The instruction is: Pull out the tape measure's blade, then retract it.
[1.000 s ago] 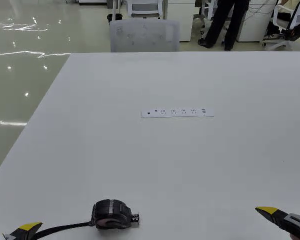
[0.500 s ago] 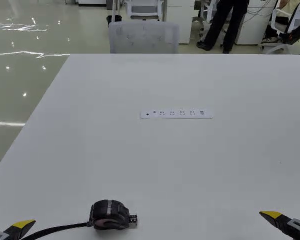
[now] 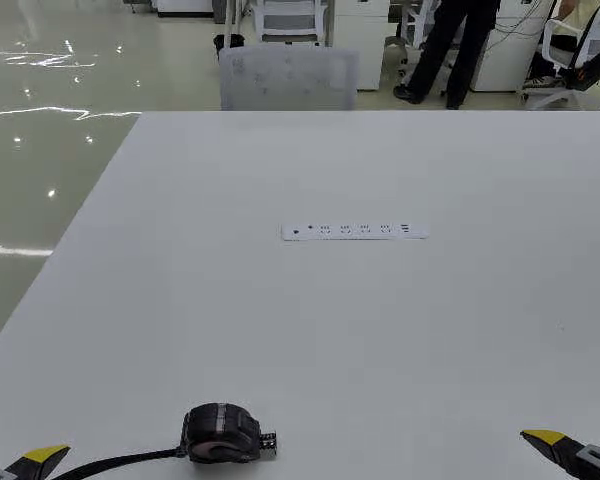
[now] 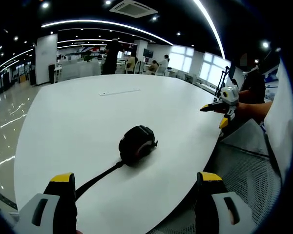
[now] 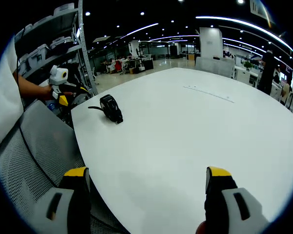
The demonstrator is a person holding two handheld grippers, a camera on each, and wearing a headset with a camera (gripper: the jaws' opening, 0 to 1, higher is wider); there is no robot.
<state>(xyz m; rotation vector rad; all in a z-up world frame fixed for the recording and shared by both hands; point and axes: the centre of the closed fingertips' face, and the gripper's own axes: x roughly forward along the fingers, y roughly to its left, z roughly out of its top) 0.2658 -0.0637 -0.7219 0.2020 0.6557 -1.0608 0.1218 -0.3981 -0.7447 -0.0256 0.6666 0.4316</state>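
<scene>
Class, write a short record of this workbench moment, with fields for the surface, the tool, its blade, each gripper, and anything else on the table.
surface: white table
tool: black tape measure, lying near the front edge, ungripped
blade: not drawn out
strap: black, trails from the case toward the left gripper
left gripper: jaws open, short of the tape measure
right gripper: jaws open, well off to the side
also on table: white power strip, mid-table

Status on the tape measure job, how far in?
Done: nothing visible. The tape measure lies on the table near its front edge, with no blade drawn out. In hand: nothing. The left gripper and right gripper are both open and apart from it. Left: grasp the case, pull the blade out, retract it.
</scene>
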